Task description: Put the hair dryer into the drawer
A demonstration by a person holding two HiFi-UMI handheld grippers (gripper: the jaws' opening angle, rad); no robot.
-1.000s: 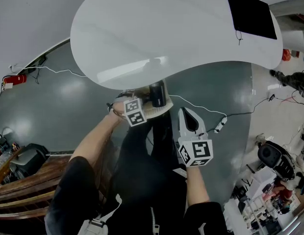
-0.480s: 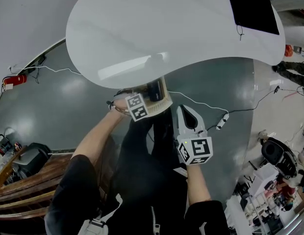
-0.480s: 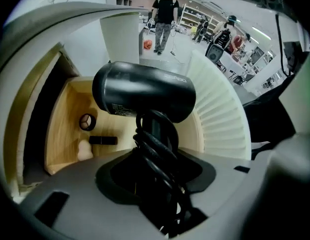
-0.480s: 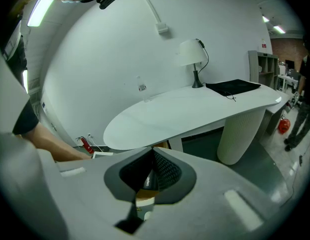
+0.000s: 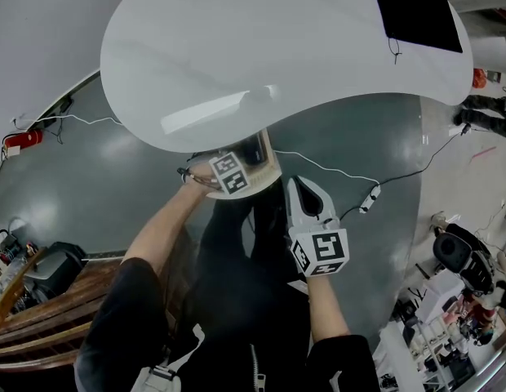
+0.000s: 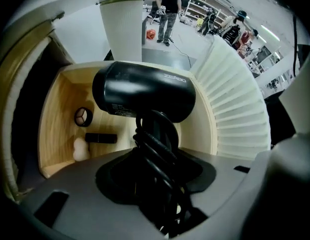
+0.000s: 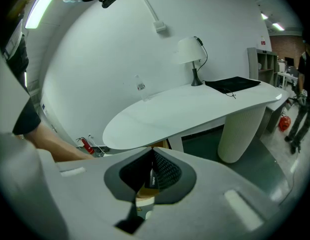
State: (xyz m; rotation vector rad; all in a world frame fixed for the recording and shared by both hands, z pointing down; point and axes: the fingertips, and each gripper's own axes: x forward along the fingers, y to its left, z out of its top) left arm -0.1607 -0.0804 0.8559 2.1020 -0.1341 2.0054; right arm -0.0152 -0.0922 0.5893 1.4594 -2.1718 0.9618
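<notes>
Black hair dryer (image 6: 145, 91), handle clamped in left gripper (image 6: 154, 156), hangs over open wooden drawer (image 6: 55, 119), frame centre. Placing step; next, probably: lower, release. Right gripper (image 7: 150, 159) closed, empty.

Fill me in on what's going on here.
A person is working with a handheld gripper in each hand. The left gripper has its fingers clamped on the handle and wrapped cord of a black hair dryer. It holds the dryer over an open wooden drawer under the white table. A few small items lie in the drawer. The right gripper is closed, empty and held back. The dryer is not yet released.
</notes>
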